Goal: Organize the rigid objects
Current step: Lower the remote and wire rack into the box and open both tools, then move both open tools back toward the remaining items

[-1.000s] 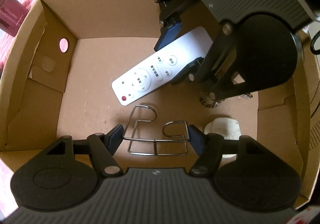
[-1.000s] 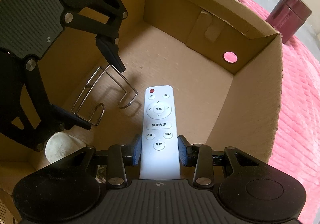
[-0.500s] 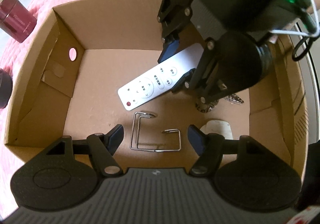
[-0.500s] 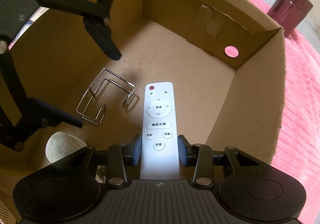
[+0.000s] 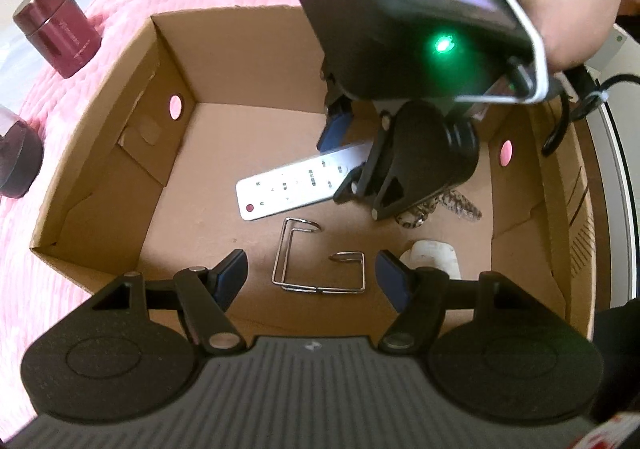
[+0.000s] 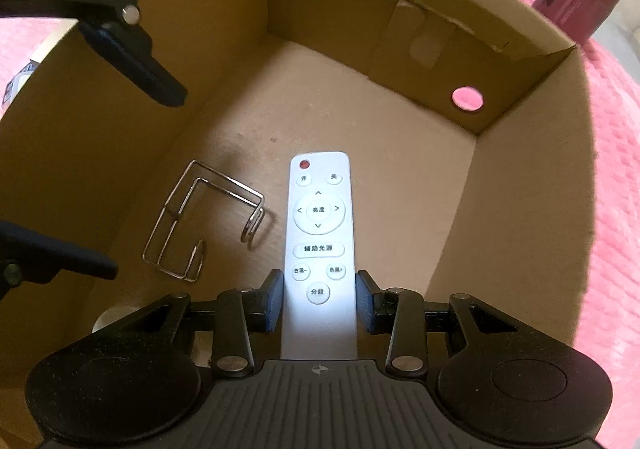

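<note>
Remote control held over the box floor by the right gripper, left gripper empty above the wire rack.

The cardboard box [image 6: 520, 189] fills both views. Inside it the right gripper [image 6: 319, 301] is closed on the near end of the white remote control [image 6: 319, 217]; the long axis of the remote runs straight away from this gripper toward the far wall, and its red button end is low over the floor. The left gripper [image 5: 312, 277] holds nothing, with its jaws apart. The wire rack [image 6: 200, 221] lies on the floor just left of the remote, between the two grippers, so the remote probably needs to come down on its right side.
</note>
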`<action>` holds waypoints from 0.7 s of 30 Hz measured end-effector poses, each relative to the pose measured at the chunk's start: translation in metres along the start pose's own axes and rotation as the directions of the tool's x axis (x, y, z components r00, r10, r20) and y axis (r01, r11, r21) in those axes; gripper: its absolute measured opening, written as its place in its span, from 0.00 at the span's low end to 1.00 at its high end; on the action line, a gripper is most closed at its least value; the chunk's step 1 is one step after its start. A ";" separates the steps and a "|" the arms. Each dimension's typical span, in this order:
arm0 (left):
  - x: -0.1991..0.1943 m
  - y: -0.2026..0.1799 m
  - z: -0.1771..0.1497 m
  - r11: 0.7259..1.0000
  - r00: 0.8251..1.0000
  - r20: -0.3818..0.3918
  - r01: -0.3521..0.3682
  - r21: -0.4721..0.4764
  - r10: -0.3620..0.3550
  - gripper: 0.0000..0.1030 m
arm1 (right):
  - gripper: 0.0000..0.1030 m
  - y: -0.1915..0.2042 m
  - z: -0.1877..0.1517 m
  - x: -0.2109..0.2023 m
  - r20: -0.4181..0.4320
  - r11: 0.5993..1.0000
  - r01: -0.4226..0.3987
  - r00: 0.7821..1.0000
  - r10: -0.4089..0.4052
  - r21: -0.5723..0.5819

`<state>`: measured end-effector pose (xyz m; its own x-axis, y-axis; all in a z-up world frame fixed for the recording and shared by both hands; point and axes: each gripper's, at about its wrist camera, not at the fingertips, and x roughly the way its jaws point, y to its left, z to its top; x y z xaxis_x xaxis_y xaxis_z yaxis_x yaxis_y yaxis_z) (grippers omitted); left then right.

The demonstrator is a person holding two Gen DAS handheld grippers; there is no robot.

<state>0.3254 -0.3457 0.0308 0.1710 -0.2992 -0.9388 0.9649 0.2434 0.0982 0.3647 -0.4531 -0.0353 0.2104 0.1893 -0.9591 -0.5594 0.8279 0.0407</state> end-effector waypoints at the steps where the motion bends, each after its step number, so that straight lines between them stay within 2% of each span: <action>1: 0.000 0.000 0.000 1.000 1.000 0.003 0.000 -0.001 0.000 0.64 | 0.34 0.000 0.000 0.000 0.003 1.000 0.001 1.000 -0.001 0.004; 6: -0.008 -0.001 -0.003 1.000 0.999 0.036 0.000 -0.013 0.001 0.65 | 0.34 0.000 -0.002 -0.003 0.011 1.000 0.014 1.000 -0.014 0.012; 9: -0.020 -0.001 -0.008 0.999 0.997 0.071 -0.002 -0.034 0.004 0.65 | 0.34 -0.001 -0.006 -0.023 0.074 0.999 0.016 0.997 -0.019 0.047; 12: -0.039 -0.002 -0.014 0.998 0.993 0.115 -0.005 -0.063 0.012 0.65 | 0.34 0.004 -0.012 -0.059 0.167 0.997 0.018 0.985 -0.031 0.079; 16: -0.073 -0.006 -0.027 0.994 0.982 0.184 -0.021 -0.109 0.041 0.65 | 0.36 0.022 -0.024 -0.112 0.295 0.993 0.026 0.954 -0.060 0.115; 18: -0.093 -0.011 -0.037 0.990 0.973 0.222 -0.030 -0.136 0.060 0.65 | 0.37 0.035 -0.031 -0.139 0.363 0.990 0.020 0.929 -0.070 0.140; 21: -0.125 -0.019 -0.058 0.981 0.956 0.277 -0.048 -0.186 0.099 0.65 | 0.47 0.058 -0.041 -0.174 0.455 0.986 -0.002 0.888 -0.075 0.166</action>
<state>0.2744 -0.2593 0.1269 0.3139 -0.5174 -0.7961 0.9019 0.4244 0.0798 0.2625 -0.4597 0.1222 0.5932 0.3460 -0.7269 -0.4190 0.9037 0.0882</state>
